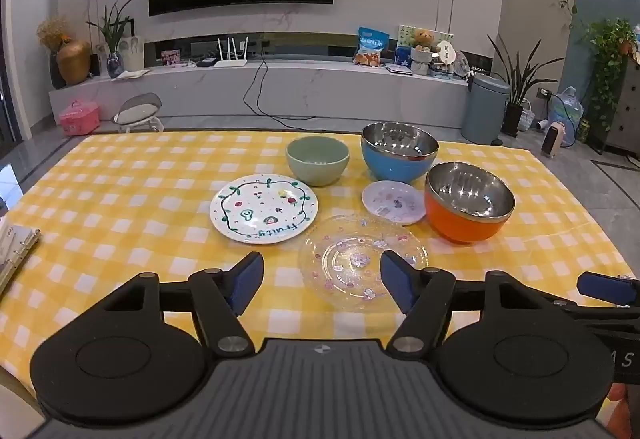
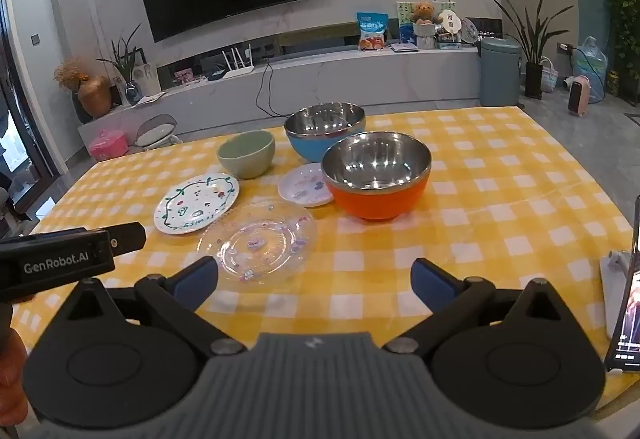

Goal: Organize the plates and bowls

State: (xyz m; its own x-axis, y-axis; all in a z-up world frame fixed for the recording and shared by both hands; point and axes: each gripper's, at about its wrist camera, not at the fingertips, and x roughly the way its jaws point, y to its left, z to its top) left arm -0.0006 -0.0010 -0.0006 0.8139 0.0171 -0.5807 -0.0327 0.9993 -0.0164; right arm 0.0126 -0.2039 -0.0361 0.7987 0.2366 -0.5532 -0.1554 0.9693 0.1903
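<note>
On the yellow checked tablecloth (image 1: 120, 199) stand a green bowl (image 1: 317, 161), a blue steel-lined bowl (image 1: 399, 151) and an orange steel-lined bowl (image 1: 469, 201). Among them lie a white "Fruity" plate (image 1: 264, 207), a small pink-patterned plate (image 1: 393, 201) and a clear glass plate (image 1: 362, 261). My left gripper (image 1: 322, 285) hovers open just before the glass plate, nothing between its fingers. My right gripper (image 2: 314, 281) is open too, empty, near the table's front. Its view shows the orange bowl (image 2: 376, 175), glass plate (image 2: 258, 243) and green bowl (image 2: 247, 153).
A ring binder (image 1: 16, 251) lies at the table's left edge. A phone on a stand (image 2: 626, 291) sits at the right edge. The left gripper's body (image 2: 60, 259) juts in from the left of the right wrist view. Behind the table are a TV wall and a low console.
</note>
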